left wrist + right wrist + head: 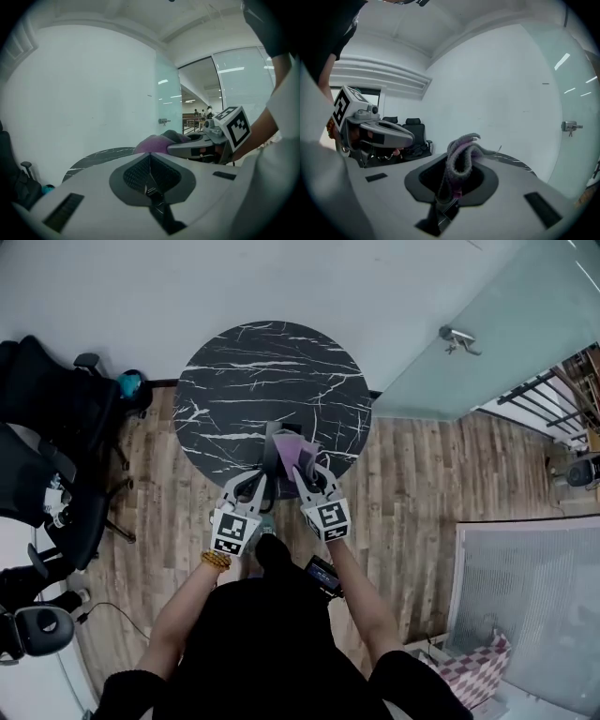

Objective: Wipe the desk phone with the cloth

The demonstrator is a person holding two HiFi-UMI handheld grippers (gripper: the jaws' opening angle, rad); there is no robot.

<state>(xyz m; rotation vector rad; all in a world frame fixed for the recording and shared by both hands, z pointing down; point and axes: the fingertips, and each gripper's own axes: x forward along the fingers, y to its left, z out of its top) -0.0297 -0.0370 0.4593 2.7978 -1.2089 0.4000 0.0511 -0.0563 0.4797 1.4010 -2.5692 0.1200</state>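
Note:
A grey and purple cloth hangs bunched over the near edge of the round black marble table. My right gripper is shut on the cloth, which stands up in a fold from its jaws. Just to its left, my left gripper is shut with nothing between its fingers. In the left gripper view the purple cloth and the right gripper lie just ahead. I cannot make out a desk phone on the table.
Black office chairs stand at the left on the wood floor. A glass partition with a door handle runs at the right. A small dark device shows by the person's waist. A patterned bag lies at lower right.

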